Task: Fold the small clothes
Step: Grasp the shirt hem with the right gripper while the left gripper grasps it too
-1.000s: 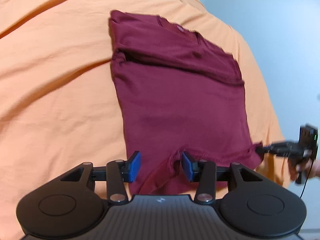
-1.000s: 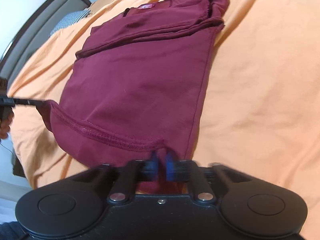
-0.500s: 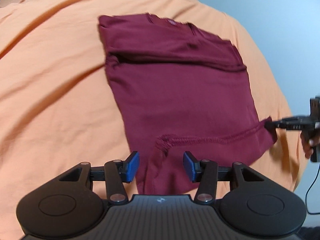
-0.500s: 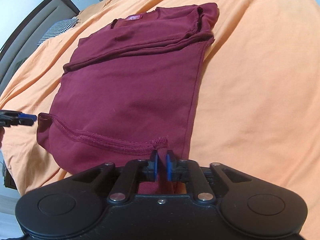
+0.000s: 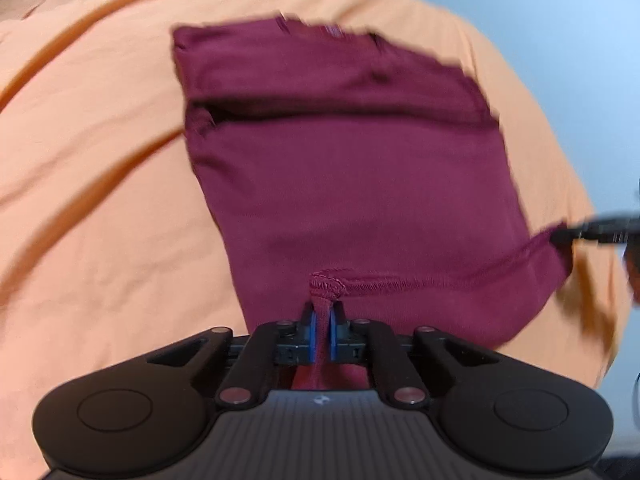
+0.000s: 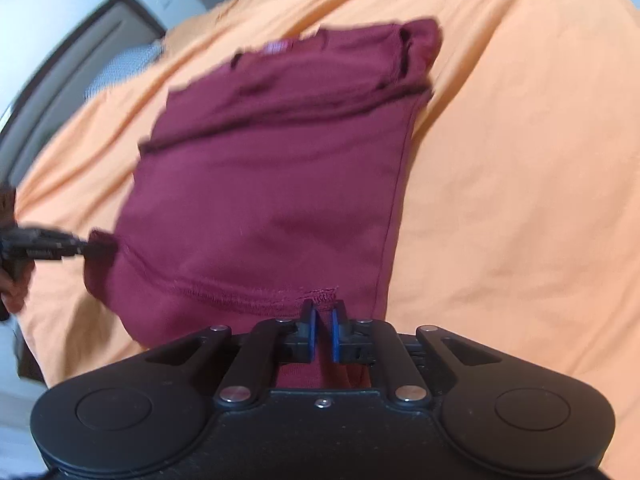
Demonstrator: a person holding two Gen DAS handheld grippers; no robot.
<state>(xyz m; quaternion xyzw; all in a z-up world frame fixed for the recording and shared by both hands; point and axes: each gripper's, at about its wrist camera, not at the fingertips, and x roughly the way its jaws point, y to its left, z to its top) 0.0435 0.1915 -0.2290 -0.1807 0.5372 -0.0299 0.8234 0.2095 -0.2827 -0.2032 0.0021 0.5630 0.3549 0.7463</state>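
Observation:
A maroon T-shirt [image 5: 352, 176] lies on an orange sheet, its sleeves folded in near the collar. My left gripper [image 5: 321, 330] is shut on the near left corner of the hem, the cloth bunched between its blue pads. My right gripper [image 6: 323, 330] is shut on the near right corner of the same shirt [image 6: 272, 184]. Each gripper shows in the other's view: the right gripper [image 5: 560, 236] pinches the hem at the far right, the left gripper [image 6: 90, 249] at the far left. The hem is lifted and folded a little toward the collar.
The orange sheet [image 5: 100, 160] covers the bed all round the shirt, with long creases on the left. A grey padded headboard [image 6: 60, 92] and a checked pillow [image 6: 120, 68] lie beyond the collar. A hand [image 6: 16, 284] holds the left gripper. A pale wall [image 5: 560, 20] is at right.
My left gripper has gone from open to shut on the hem corner. The hem has lifted and moved toward the collar. The right gripper stays shut on its corner.

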